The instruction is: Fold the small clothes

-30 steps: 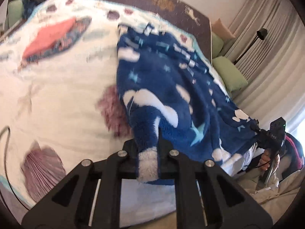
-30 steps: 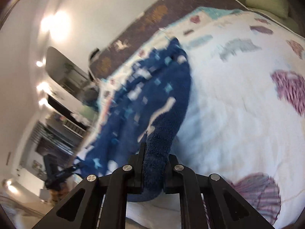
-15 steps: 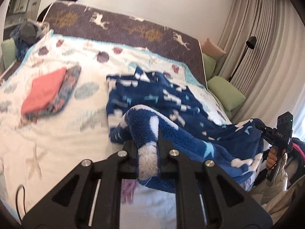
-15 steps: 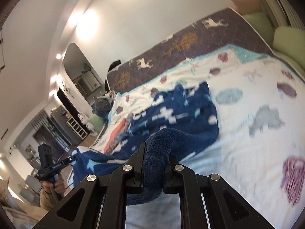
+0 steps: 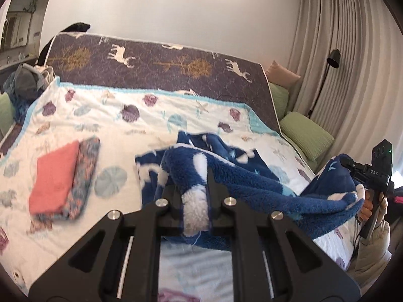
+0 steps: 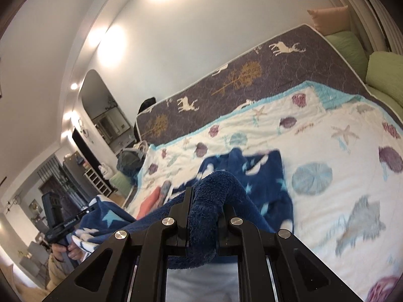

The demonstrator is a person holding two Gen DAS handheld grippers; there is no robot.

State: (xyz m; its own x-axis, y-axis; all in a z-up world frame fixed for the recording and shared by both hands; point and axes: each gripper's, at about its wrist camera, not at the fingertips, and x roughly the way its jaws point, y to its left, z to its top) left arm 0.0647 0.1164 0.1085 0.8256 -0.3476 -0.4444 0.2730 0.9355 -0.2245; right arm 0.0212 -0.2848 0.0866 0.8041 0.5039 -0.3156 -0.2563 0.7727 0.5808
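Fluffy blue cloth [image 5: 252,176] with white stars and moons hangs between two grippers, lifted up off the bed [image 5: 156,123]. Part of it is still lying on the white bed cover with shells and starfish on it.

The left gripper [image 5: 195,201] is squeezed tight on one white-and-blue end of the blue cloth. The right gripper [image 6: 204,216] is squeezed tight on another dark blue end of it. In the left view, the right gripper [image 5: 352,173] shows at the far right with a hand [image 5: 370,206] holding its handle. In the right view, the left gripper [image 6: 85,211] shows at the far left with a hand [image 6: 65,250] under it.

On the bed, to the left of the blue cloth and apart from it, lies a folded red cloth [image 5: 54,178] on top of a folded patterned cloth [image 5: 84,173]. Green pillows [image 5: 306,134] sit beside the bed near the curtains [image 5: 347,58]. A pile of clothes [image 5: 24,83] sits at the far left corner. I see no box or basket that holds things.
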